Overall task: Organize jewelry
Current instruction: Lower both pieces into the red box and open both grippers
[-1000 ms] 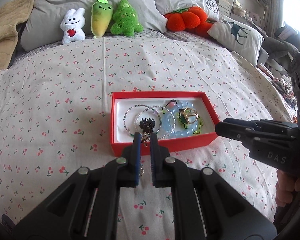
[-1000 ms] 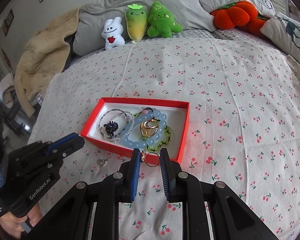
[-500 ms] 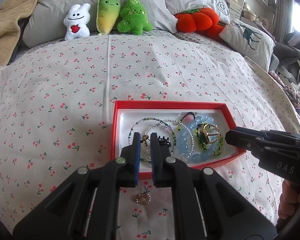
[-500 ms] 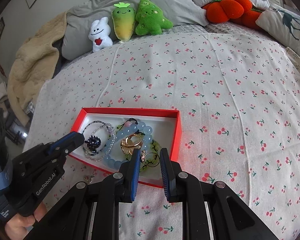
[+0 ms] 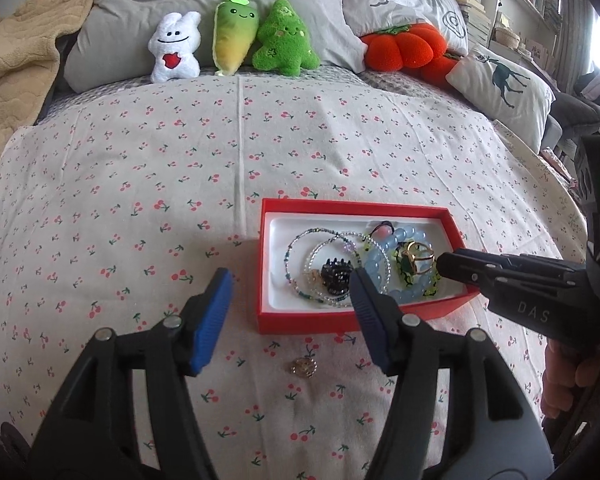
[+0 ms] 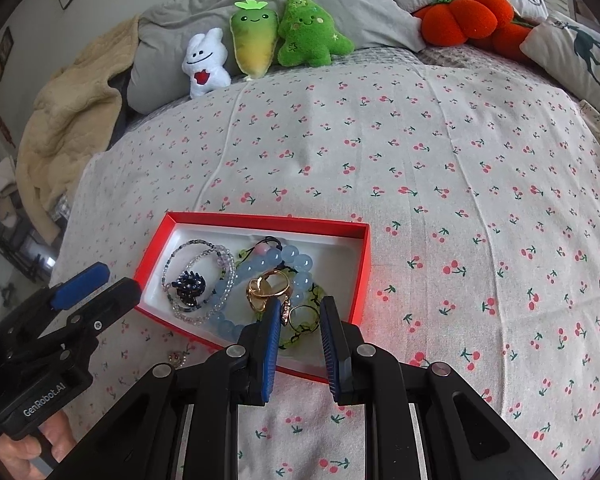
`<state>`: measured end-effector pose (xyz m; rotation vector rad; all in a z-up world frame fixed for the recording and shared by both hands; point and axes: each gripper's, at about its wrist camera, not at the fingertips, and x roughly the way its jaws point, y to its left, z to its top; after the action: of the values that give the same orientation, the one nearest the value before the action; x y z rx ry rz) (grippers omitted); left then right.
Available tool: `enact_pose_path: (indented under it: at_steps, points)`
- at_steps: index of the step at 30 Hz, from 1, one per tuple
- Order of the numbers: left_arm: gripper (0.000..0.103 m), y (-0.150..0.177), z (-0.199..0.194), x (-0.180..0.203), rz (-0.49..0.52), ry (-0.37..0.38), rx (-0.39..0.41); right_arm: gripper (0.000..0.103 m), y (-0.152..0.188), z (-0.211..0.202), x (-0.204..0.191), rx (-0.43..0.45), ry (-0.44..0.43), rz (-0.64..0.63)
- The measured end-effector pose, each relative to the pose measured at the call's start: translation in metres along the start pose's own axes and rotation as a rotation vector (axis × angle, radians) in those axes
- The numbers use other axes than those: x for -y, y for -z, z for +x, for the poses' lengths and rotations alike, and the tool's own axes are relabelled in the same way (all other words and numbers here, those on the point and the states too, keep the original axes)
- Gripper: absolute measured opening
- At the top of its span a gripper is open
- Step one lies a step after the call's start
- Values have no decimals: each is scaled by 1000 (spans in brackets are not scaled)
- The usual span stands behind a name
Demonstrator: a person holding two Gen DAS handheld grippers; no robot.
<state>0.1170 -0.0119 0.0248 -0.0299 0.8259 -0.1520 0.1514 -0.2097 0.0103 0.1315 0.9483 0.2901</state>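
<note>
A shallow red cardboard box with a white lining point(image 5: 358, 322) lay on the cherry-print bedsheet point(image 5: 140, 184), holding beaded bracelets, a pale blue bead bracelet point(image 6: 288, 258) and a black claw hair clip point(image 5: 337, 275). The left gripper point(image 5: 290, 312) hovered at the box's near edge, its jaws opening wide with nothing pinched between them. A small gold charm point(image 5: 304, 367) rested on the sheet just in front of the box. The right gripper point(image 6: 300, 326) kept a narrow gap, pinching a thin gold ring point(image 6: 303, 315) above the box's near right corner.
</note>
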Motion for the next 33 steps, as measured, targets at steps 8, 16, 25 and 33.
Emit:
enact_pose_path:
  at_steps: [8,16,25,33]
  points:
    - [75,18,-4,-6,-12,-31,-81,20,1,5,-11,-21,17,-22]
    - [81,25,-15,-11,-13,-35,-95,22,2,6,-15,-30,39,-44]
    - [81,42,-21,-24,-34,-26,-153,63,11,-24,-18,4,23,-47]
    - [81,61,-28,-24,-4,54,-171,66,33,-48,-25,-38,14,-85]
